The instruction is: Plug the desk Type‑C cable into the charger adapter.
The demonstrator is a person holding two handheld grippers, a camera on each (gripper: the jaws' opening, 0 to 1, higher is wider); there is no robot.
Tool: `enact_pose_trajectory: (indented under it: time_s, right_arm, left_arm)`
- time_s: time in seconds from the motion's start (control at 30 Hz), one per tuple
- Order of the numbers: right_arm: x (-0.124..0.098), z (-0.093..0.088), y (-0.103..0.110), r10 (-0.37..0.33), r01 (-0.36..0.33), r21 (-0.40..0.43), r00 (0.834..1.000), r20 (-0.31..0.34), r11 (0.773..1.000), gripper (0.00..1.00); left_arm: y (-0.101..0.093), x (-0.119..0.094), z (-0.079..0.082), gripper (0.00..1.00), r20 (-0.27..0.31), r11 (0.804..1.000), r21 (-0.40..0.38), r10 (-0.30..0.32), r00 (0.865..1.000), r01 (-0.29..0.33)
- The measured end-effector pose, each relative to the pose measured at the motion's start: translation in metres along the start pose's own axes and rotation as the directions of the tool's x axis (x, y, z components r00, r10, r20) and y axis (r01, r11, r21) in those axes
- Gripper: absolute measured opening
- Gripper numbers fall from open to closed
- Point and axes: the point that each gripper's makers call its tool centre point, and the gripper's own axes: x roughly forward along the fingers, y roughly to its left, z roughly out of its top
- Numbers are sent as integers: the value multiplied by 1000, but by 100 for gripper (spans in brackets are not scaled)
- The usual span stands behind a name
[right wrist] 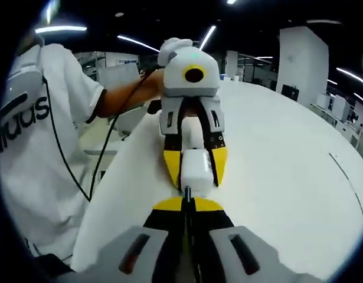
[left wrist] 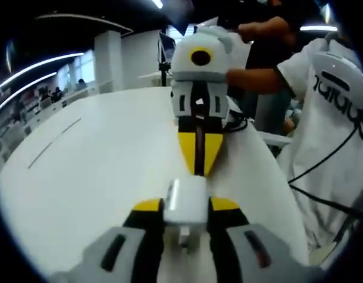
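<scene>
Above the white desk (left wrist: 98, 165), my left gripper (left wrist: 186, 206) is clamped on the charger adapter (left wrist: 187, 200), held facing my right gripper (right wrist: 187, 203), whose jaws are pinched on the dark Type-C cable (right wrist: 187, 193). Its tip sits right at the adapter's face, so I judge insertion is under way; next I need a straight, aligned push.

Each handheld gripper has a white housing, grey finger bases with dark slots, black jaw arms and yellow tips, as on the left gripper (left wrist: 185, 207) and the right gripper (right wrist: 187, 205). The person wears a white short-sleeved T-shirt (right wrist: 42, 127) with black lettering across the chest. A thin black cable (right wrist: 69, 159) runs down over the shirt.
</scene>
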Motion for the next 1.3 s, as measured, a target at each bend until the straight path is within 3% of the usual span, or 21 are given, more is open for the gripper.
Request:
enact_pose_trajectory:
  time_s: [0.27,0.7,0.8,1.03,1.3]
  right_arm:
    - [-2,-1,1,-2,4,-23,996,85,1000,4]
    - [-4,-13,-1,-4,5,-18,999,52,1000,3]
    - [-4,-13,0,-3,5,-56,999,44,998,2]
    - [-2,-12,-6,-33,31,38,998,55,999,0]
    - [0,-10,-5,-35,32,58,998,54,998,0]
  left_arm:
    - [-1,-1,1,27,58,1000,21,-9,998,8]
    - [-3,-10,7,25,75,998,59,-15,997,11]
    - [-2,-10,7,25,75,998,55,-11,997,6]
    - [0,-9,8,24,90,1000,14,23,996,-24]
    - [3,-9,8,24,101,998,-30,52,993,-49]
